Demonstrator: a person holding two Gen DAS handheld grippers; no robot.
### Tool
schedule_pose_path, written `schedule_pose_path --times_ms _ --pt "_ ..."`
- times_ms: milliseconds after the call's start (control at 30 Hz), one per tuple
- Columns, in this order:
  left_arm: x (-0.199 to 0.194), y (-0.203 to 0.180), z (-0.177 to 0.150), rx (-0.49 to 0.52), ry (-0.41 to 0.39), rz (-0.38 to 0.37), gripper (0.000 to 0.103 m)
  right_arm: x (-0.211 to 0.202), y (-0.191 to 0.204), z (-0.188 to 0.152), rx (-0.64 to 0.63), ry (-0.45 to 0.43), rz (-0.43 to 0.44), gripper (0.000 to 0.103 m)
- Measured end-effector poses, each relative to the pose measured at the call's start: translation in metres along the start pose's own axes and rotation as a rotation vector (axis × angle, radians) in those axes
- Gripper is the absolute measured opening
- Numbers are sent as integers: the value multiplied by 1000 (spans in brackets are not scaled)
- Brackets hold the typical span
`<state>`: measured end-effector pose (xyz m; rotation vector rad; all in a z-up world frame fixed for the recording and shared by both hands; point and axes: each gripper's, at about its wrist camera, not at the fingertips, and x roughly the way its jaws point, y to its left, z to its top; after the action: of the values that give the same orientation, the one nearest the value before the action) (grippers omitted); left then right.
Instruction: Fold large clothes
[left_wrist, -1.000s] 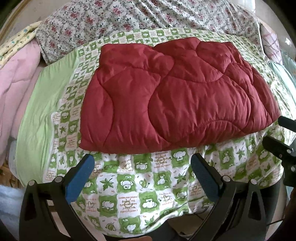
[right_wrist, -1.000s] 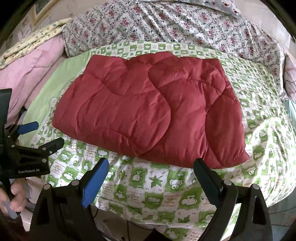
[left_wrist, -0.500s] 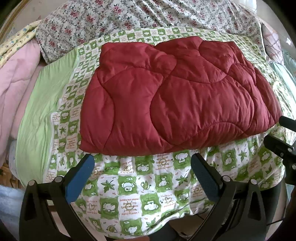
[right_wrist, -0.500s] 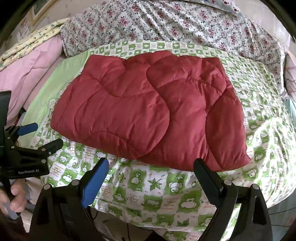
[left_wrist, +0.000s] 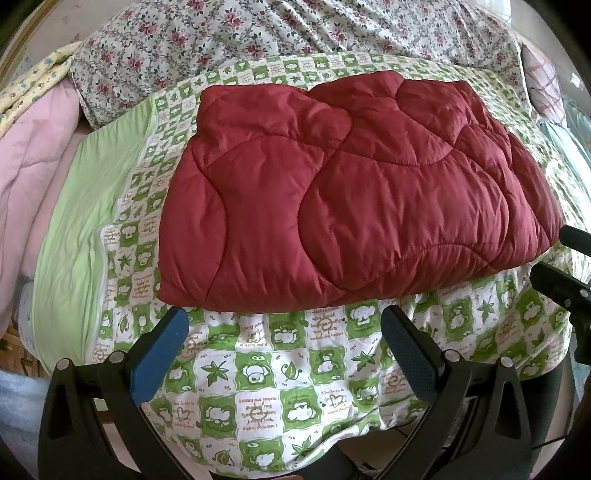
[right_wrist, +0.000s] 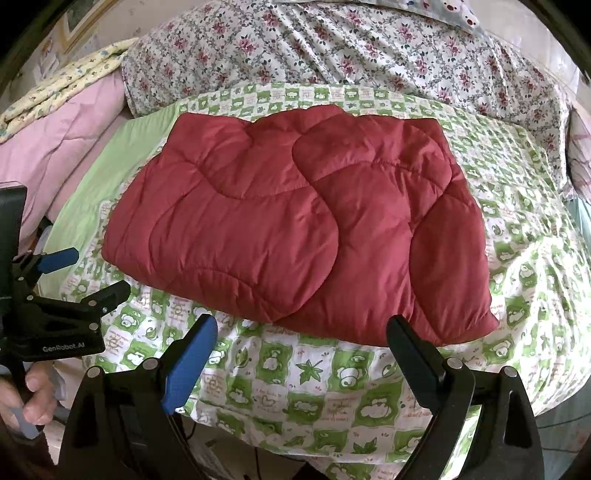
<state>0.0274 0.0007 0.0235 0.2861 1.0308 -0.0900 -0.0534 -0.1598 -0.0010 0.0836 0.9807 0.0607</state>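
Nearest each camera, both tools hang short of the bed with nothing between their fingers: the left gripper (left_wrist: 284, 343) has its jaws spread wide over the hanging edge of the green checked cartoon sheet (left_wrist: 258, 373), and the right gripper (right_wrist: 301, 354) is likewise spread wide and empty, with the person's hand (right_wrist: 27, 398) visible low at the side on the other tool's handle. Just beyond the fingertips lies the task's thing, a dark red quilted padded garment (left_wrist: 347, 192), already doubled into a thick, roughly rectangular bundle resting flat on the sheet, its near hem close to the bed edge. If another fold is intended, the main risk is the grip: the padding is puffy and the shell looks slick, so jaws closing on the top layer alone could peel it off and spring the stack open. A low approach could also pinch the sheet along with the hem and drag it. Uneven lifting by the two sides would skew the fold. Farther back, a floral bedcover (right_wrist: 369, 48) rises behind the garment, and pink bedding (left_wrist: 26, 155) sits at the left; both are near enough that a wide swing could snag them.
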Motion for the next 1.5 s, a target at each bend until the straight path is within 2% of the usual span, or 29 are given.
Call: schedule_pose_path --times_ms 1500 --pt "-5 2 3 -3 -30 19 103 -6 3 6 10 -29 0 94"
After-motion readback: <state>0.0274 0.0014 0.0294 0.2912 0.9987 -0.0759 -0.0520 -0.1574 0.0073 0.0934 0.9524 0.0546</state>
